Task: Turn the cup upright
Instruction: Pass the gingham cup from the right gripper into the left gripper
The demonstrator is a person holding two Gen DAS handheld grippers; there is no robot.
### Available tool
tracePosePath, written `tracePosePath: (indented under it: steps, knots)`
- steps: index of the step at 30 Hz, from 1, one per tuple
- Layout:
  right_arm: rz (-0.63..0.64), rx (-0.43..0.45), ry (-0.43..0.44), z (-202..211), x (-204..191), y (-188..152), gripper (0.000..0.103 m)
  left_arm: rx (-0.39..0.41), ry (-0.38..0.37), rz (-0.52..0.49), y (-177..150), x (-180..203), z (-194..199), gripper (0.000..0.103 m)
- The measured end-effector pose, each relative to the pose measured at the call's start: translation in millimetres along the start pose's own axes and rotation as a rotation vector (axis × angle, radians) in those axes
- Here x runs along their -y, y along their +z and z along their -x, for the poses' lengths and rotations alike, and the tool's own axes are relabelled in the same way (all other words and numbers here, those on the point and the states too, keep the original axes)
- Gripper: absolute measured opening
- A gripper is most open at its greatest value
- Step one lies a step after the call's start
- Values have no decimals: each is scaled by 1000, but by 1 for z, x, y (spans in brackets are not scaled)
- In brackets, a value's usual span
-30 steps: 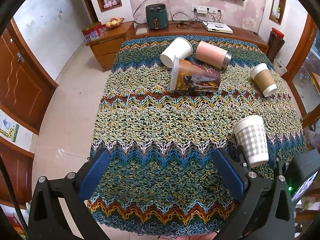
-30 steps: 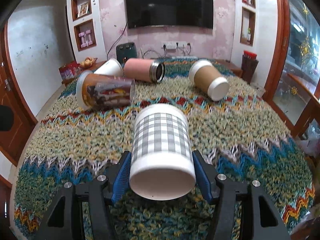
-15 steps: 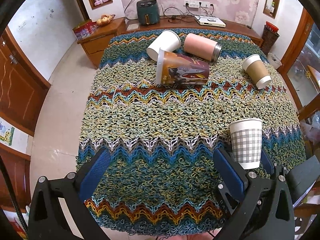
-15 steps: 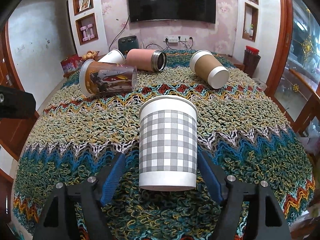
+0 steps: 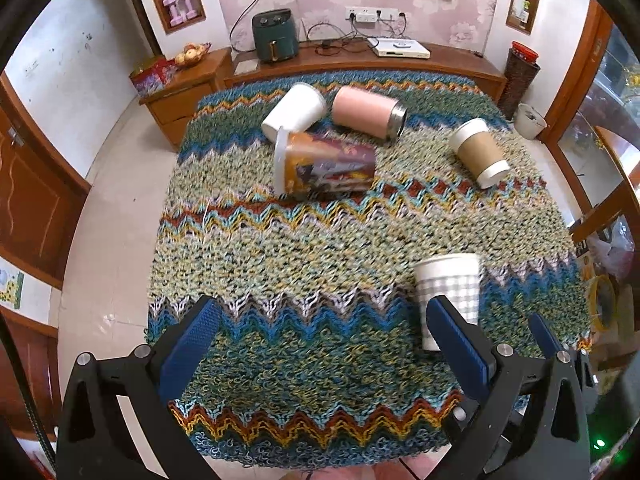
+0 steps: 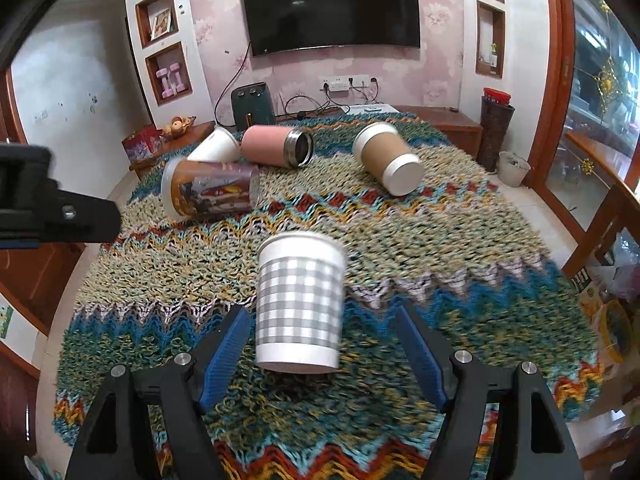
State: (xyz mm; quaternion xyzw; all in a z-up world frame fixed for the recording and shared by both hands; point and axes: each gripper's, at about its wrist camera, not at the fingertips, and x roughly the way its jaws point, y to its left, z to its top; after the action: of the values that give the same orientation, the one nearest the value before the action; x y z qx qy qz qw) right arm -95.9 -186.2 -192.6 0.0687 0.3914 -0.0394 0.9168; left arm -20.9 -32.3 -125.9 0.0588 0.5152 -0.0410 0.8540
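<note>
A grey-and-white checked paper cup (image 6: pixel 299 302) stands upright on the knitted zigzag cloth (image 6: pixel 440 248), mouth up. My right gripper (image 6: pixel 325 354) is open, its blue pads on either side of the cup and apart from it. The same cup (image 5: pixel 450 294) shows in the left wrist view, partly behind my left gripper's right finger (image 5: pixel 456 336). My left gripper (image 5: pixel 320 340) is open and empty above the near part of the cloth (image 5: pixel 280 248).
Several cups lie on their sides at the far end: a printed plastic cup (image 6: pixel 210 192), a white cup (image 6: pixel 216 146), a pink steel tumbler (image 6: pixel 278 146) and a brown sleeved cup (image 6: pixel 388 158). A wooden cabinet (image 5: pixel 188 88) and a chair (image 6: pixel 608 220) flank the table.
The right gripper turned the checked cup from tilted to upright, set it on the cloth, opened and drew back. The left gripper rose slightly.
</note>
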Motion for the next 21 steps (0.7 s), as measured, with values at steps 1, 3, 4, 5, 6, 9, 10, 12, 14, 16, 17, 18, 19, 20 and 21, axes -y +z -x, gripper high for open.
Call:
tracePosePath:
  steps: [1,3,4,5,6,9,10,12,14,16,17,18,19,20,21]
  knots:
    - [2,-6,-2,4,5,3,76,5,3,0,3,4,4,103]
    - [6,-21,-15,12,15,10,76,8,2,4,7,8,7,103]
    - [11,-32,-30,15,20,13,76,6,2,9,10,12,8,103]
    - [15,-46,-48,16,26,16,76,4,1,12,12,15,8,103]
    - [13,-56,-58,17,33,20,76,2,2,15,14,18,8,103]
    - [-2,-70,-67,18,53,29,76,0,-2,21,16,30,3,103]
    - [-6,-69,-66,17,59,32,76,-3,-4,25,16,35,-1,103]
    - [-8,-76,-73,14,71,37,76,-12,-10,29,14,43,-9,103]
    - [-13,-84,-64,8,80,42,76,-23,-23,33,11,52,-18,103]
    - [-27,-93,-53,1,91,45,76,-25,-32,26,8,62,-26,103]
    - [-31,-98,-47,-1,94,46,76,-28,-33,21,6,66,-30,103]
    - [-36,-105,-39,-5,97,47,76,-29,-39,15,3,70,-36,103]
    - [-38,-108,-33,-7,100,47,76,-31,-44,12,1,74,-41,103]
    - [-38,-111,-29,-9,102,48,76,-35,-46,9,0,77,-46,103]
    - [-34,-114,-25,-12,104,48,76,-41,-52,5,-2,80,-51,103]
